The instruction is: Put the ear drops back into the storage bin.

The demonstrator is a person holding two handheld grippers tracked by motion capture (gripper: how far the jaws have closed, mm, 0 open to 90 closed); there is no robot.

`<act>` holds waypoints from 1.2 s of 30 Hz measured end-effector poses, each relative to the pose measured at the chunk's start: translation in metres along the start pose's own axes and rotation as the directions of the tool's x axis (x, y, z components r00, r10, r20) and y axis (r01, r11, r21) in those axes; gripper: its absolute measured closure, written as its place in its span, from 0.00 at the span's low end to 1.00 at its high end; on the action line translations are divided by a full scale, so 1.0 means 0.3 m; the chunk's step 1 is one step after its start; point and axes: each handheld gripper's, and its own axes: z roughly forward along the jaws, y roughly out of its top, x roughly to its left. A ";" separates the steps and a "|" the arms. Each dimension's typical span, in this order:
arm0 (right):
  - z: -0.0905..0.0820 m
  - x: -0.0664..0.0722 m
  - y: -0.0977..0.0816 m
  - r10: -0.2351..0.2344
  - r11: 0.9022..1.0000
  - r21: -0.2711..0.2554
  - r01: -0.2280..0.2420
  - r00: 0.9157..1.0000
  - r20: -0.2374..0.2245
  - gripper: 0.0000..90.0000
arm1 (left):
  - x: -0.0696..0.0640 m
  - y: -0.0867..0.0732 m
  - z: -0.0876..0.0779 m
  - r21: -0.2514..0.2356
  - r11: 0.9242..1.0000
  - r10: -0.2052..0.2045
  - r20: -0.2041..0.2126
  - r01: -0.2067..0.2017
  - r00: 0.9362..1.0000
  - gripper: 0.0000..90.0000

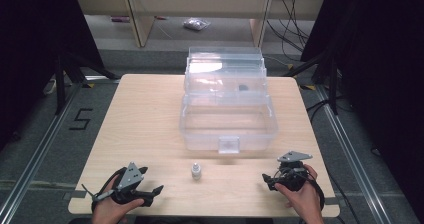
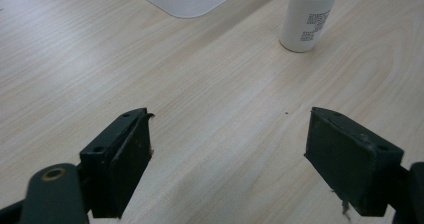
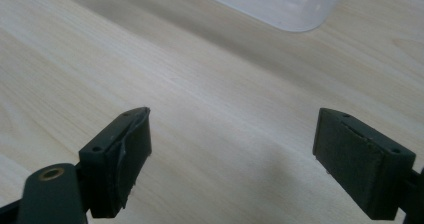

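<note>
Near the front edge of the table [image 1: 150,114], a small white bottle [image 1: 196,171] stands upright, about midway between the two hands and just in front of the clear plastic box [image 1: 227,126], whose lid is raised. The left tongs [image 1: 152,194] rest at the near left, spread wide with nothing between them. The right tongs [image 1: 267,180] sit at the near right, likewise wide and empty.
</note>
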 end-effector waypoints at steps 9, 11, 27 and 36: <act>0.003 0.027 0.034 -0.081 0.996 0.036 0.082 0.996 -0.022 0.21 | -0.003 -0.001 0.002 -0.010 1.000 -0.014 -0.006 0.014 1.000 0.20; 0.002 0.041 0.042 -0.072 0.996 0.048 0.073 0.997 -0.030 0.22 | -0.003 -0.002 0.005 -0.019 1.000 -0.013 -0.005 0.013 1.000 0.20; 0.013 0.090 0.084 -0.132 0.987 0.079 0.137 0.988 -0.076 0.24 | -0.004 -0.003 0.007 -0.020 1.000 -0.014 -0.014 0.013 1.000 0.20; 0.038 0.158 0.153 -0.239 0.964 0.086 0.251 0.962 -0.135 0.25 | -0.001 -0.002 0.004 -0.007 1.000 -0.009 -0.013 0.009 1.000 0.20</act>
